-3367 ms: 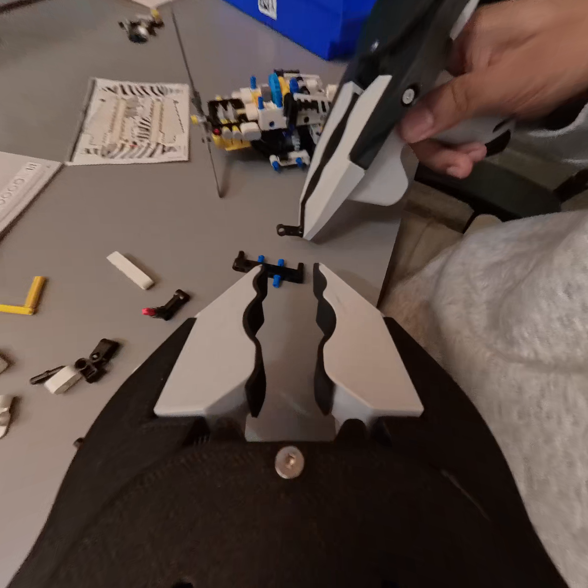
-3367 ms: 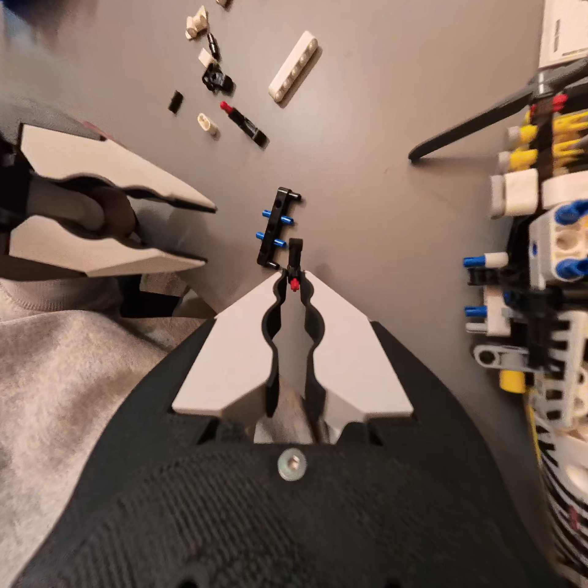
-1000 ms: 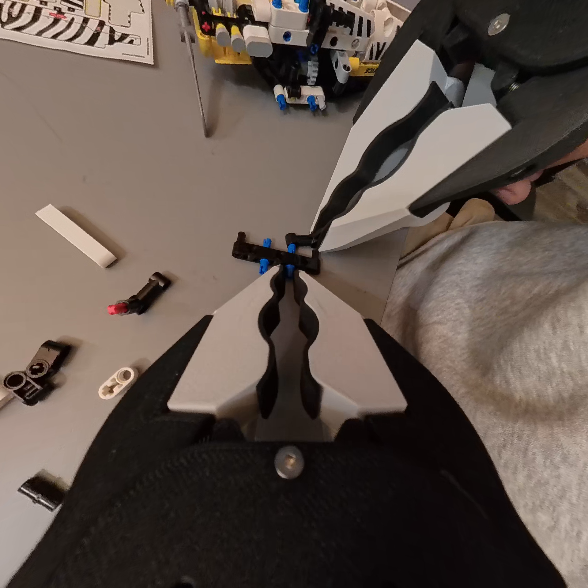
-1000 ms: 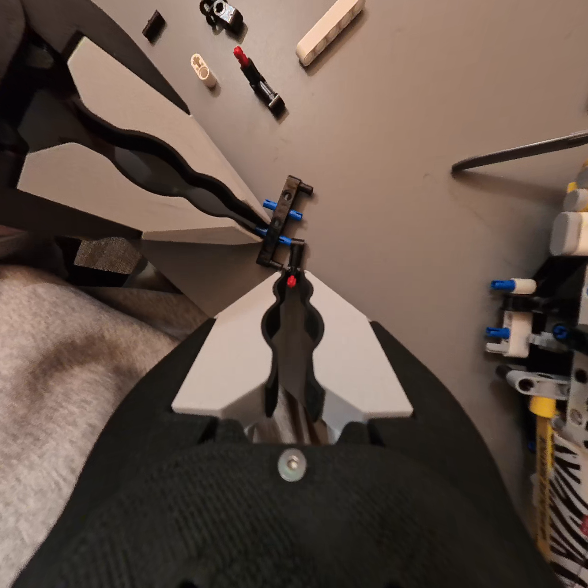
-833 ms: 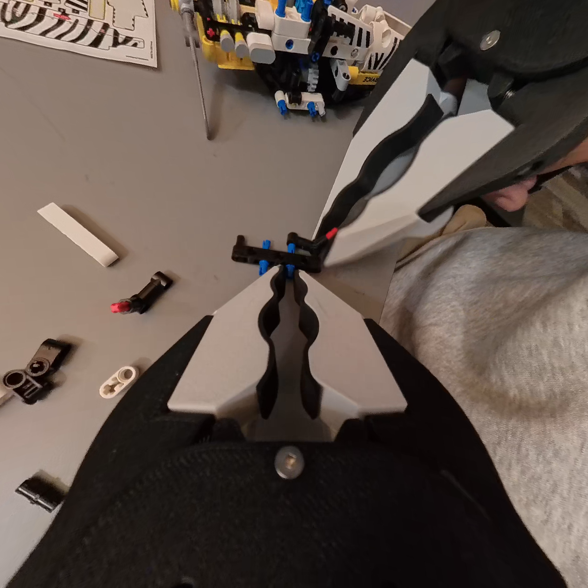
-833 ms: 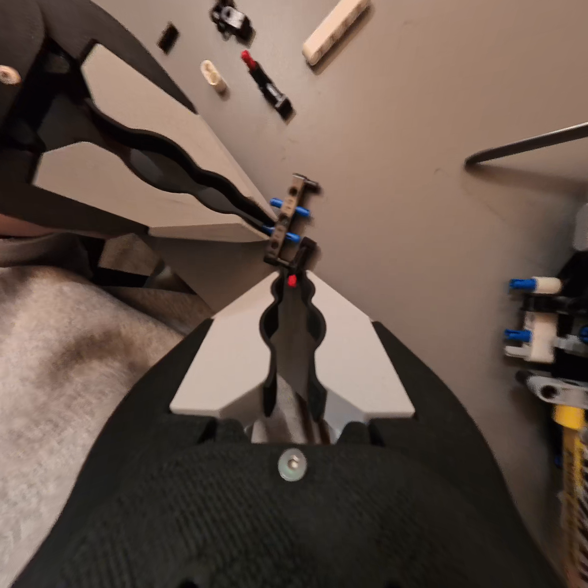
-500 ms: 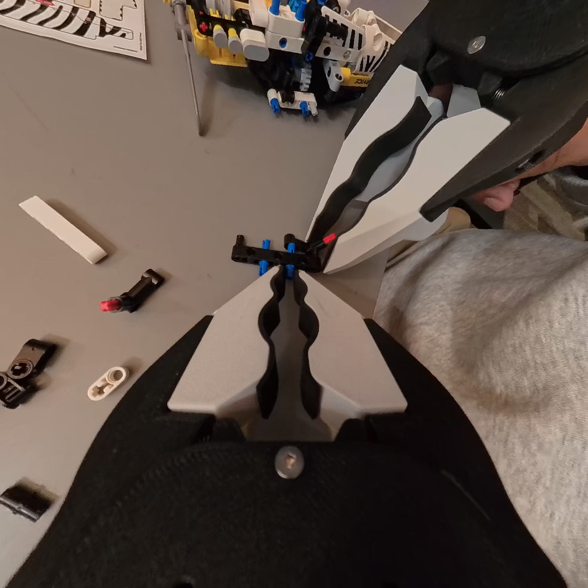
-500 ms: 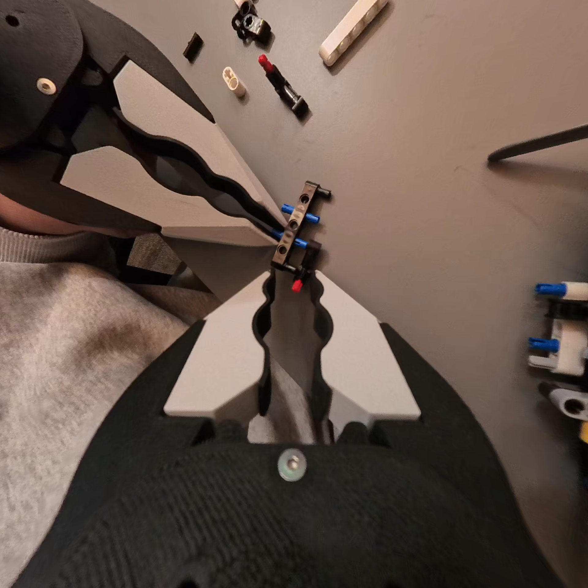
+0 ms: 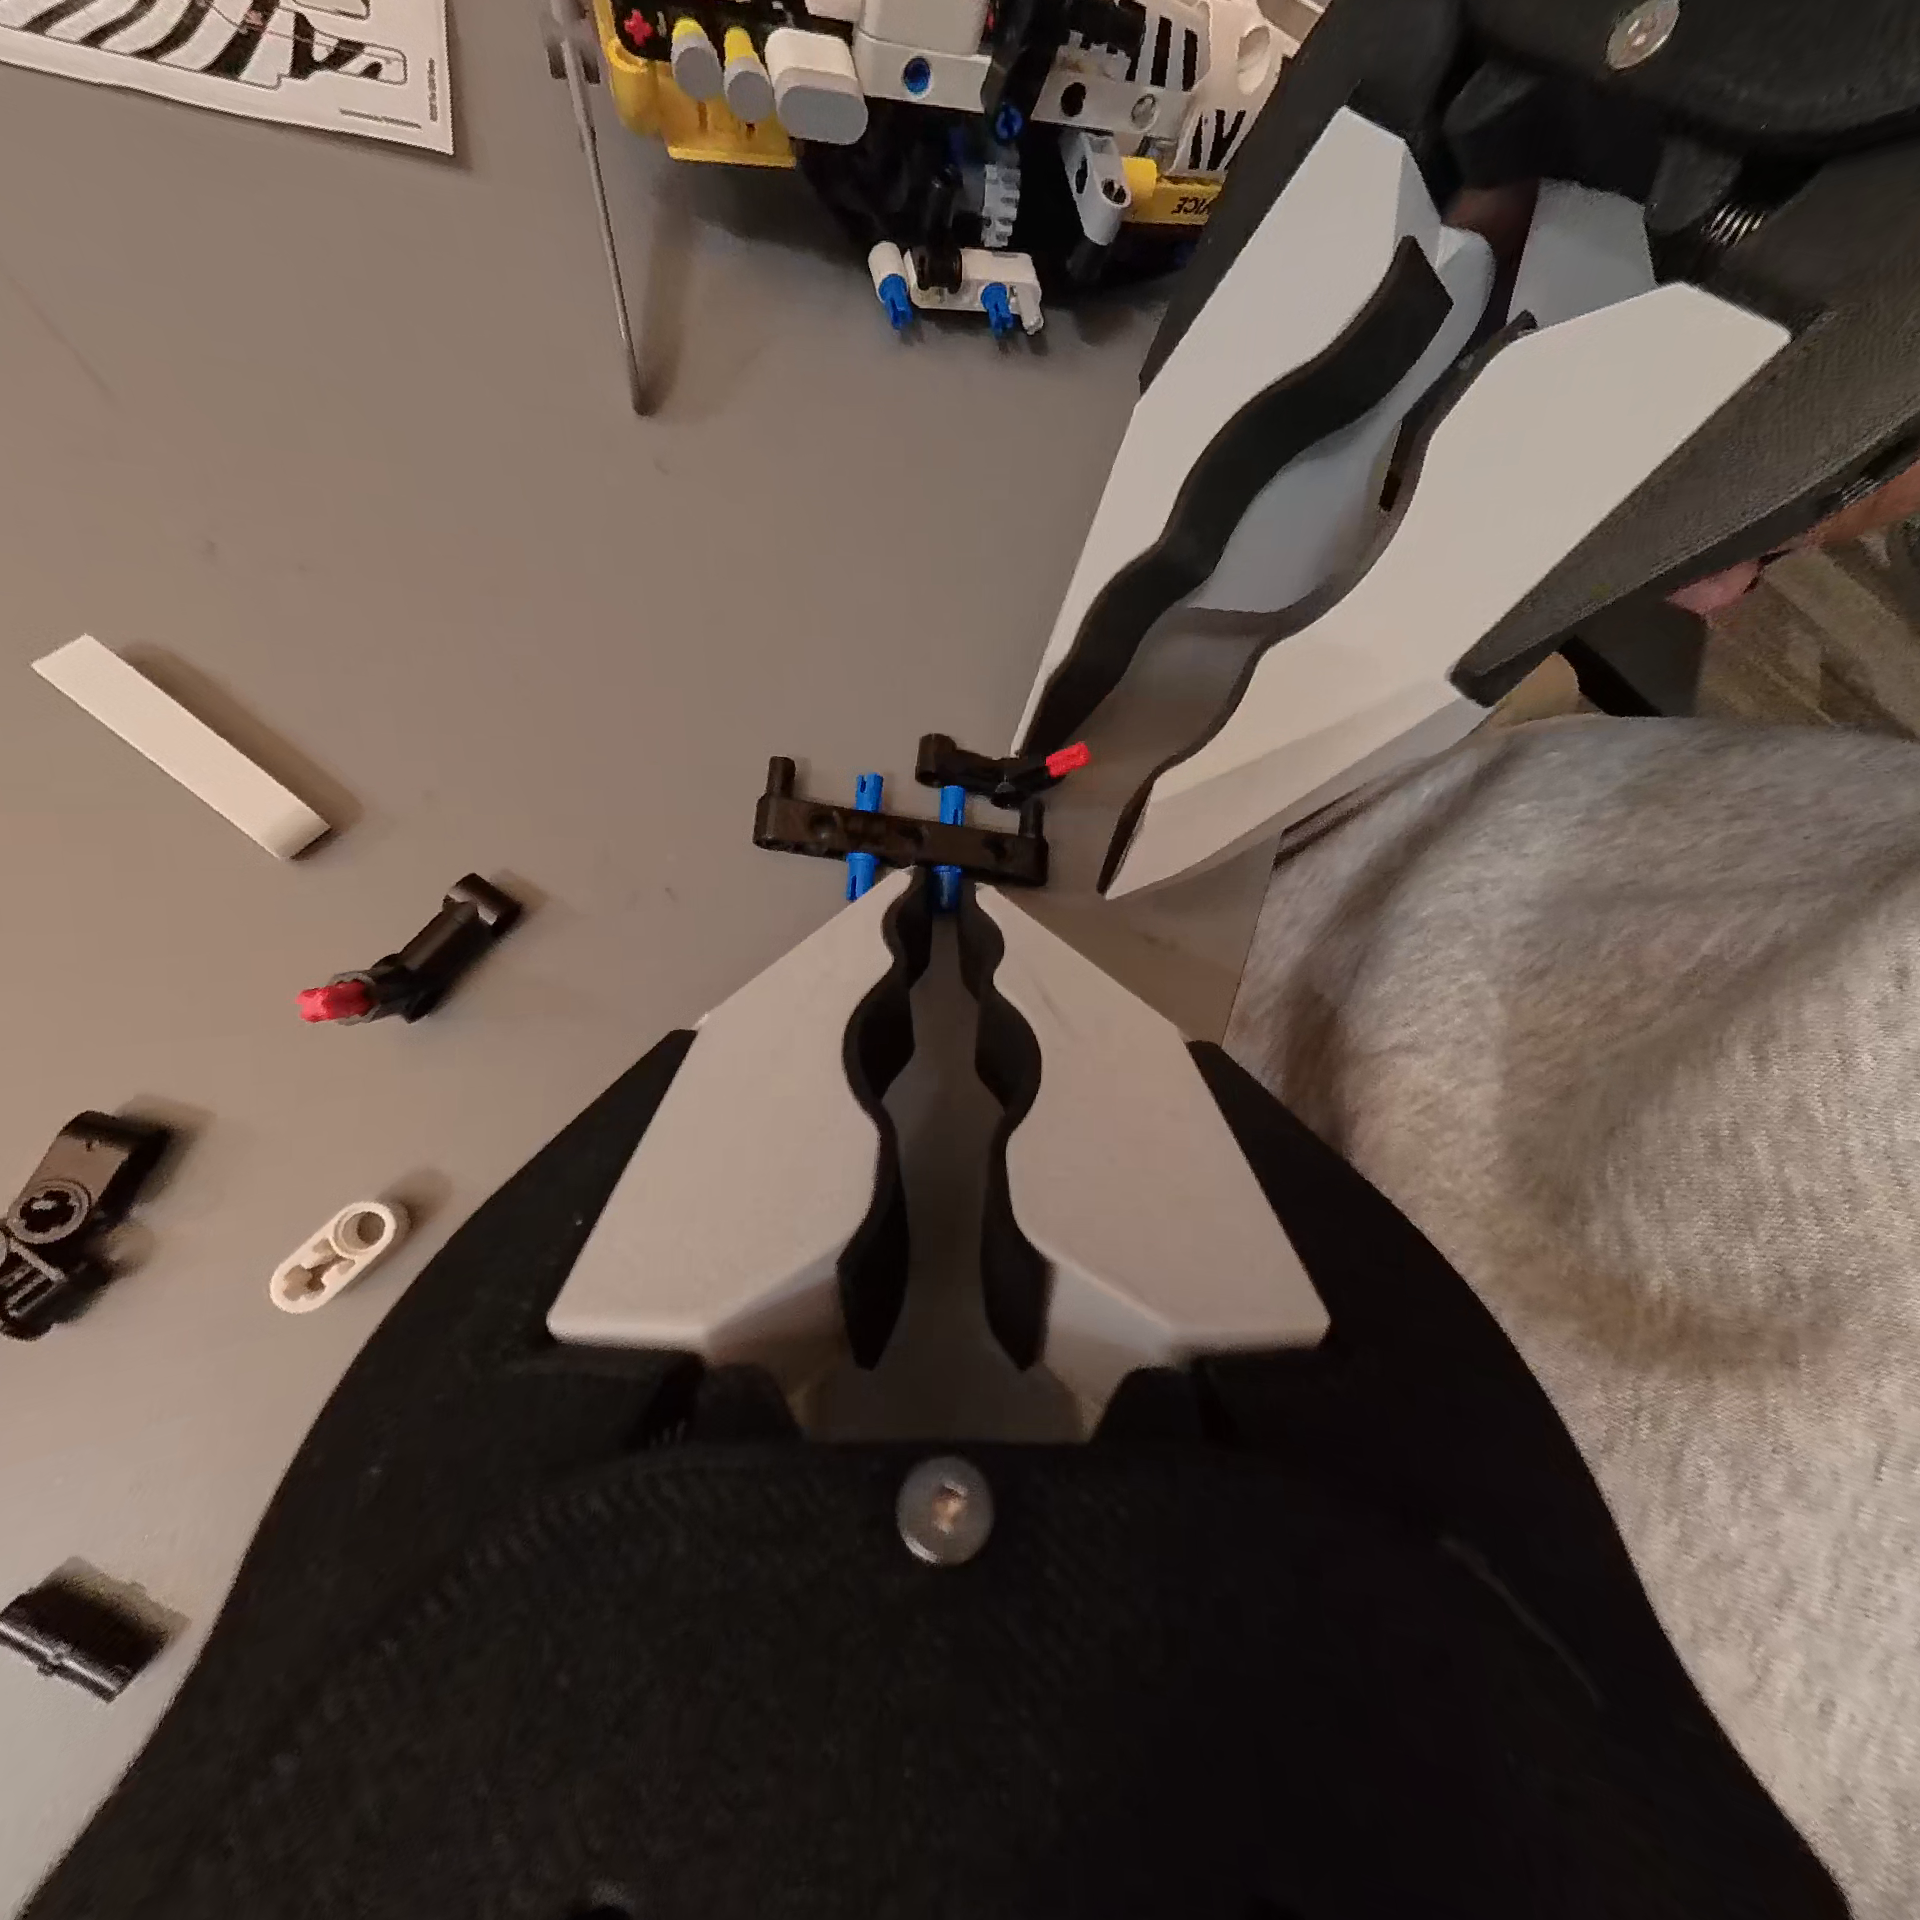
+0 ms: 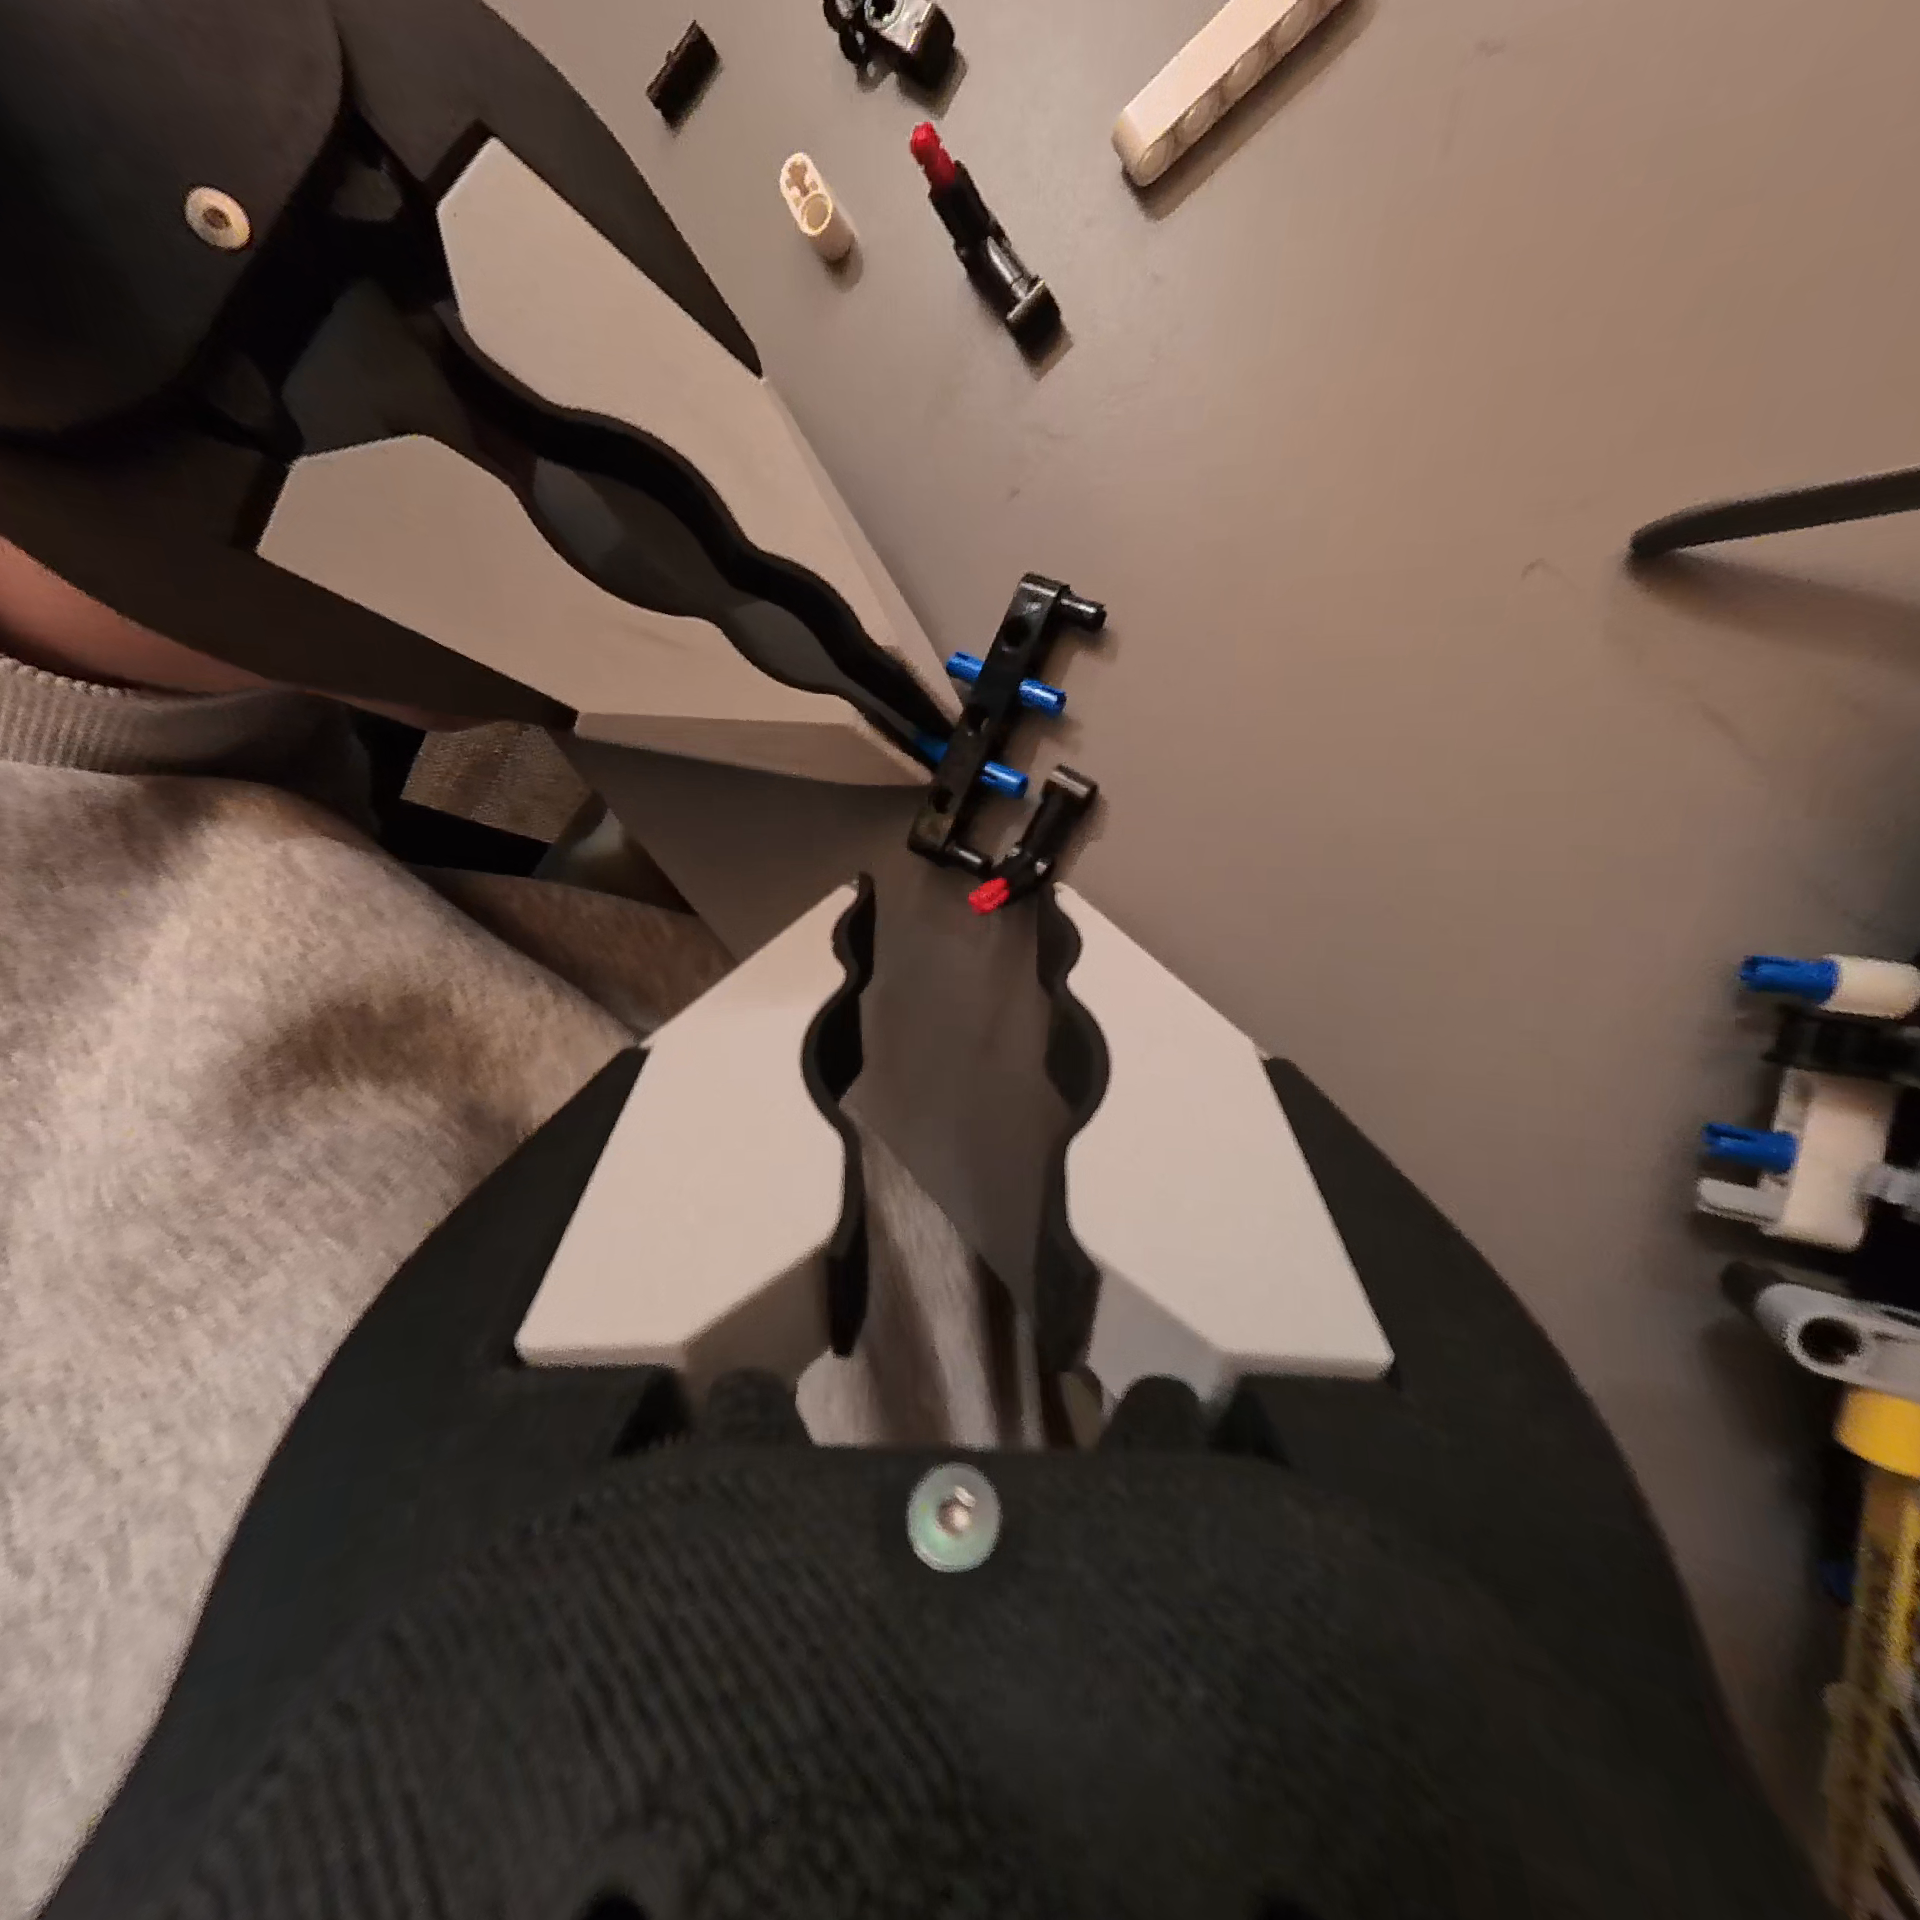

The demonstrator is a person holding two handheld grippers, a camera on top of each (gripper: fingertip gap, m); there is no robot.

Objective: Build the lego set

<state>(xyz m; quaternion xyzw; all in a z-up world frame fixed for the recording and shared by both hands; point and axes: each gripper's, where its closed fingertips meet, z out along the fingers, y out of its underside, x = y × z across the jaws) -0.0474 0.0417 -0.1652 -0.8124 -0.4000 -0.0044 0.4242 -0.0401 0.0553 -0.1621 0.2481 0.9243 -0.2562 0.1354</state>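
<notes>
Left gripper (image 9: pixel 940 902): closed on a blue pin of the black beam (image 9: pixel 900 828), frame centre.
Connector (image 9: pixel 995 767): black, red-tipped, touching the beam's right end.
Right gripper (image 10: pixel 954 902): jaws apart, holding nothing.
Advice: hold the beam steady and re-grip the connector squarely.

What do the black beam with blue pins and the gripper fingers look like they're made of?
Black beam: hard moulded plastic, slightly glossy, with crisp holes. Blue pins: the same, brighter. Left gripper fingers: matt pale plastic, probably printed, with black wavy pads, likely rubber.
</notes>
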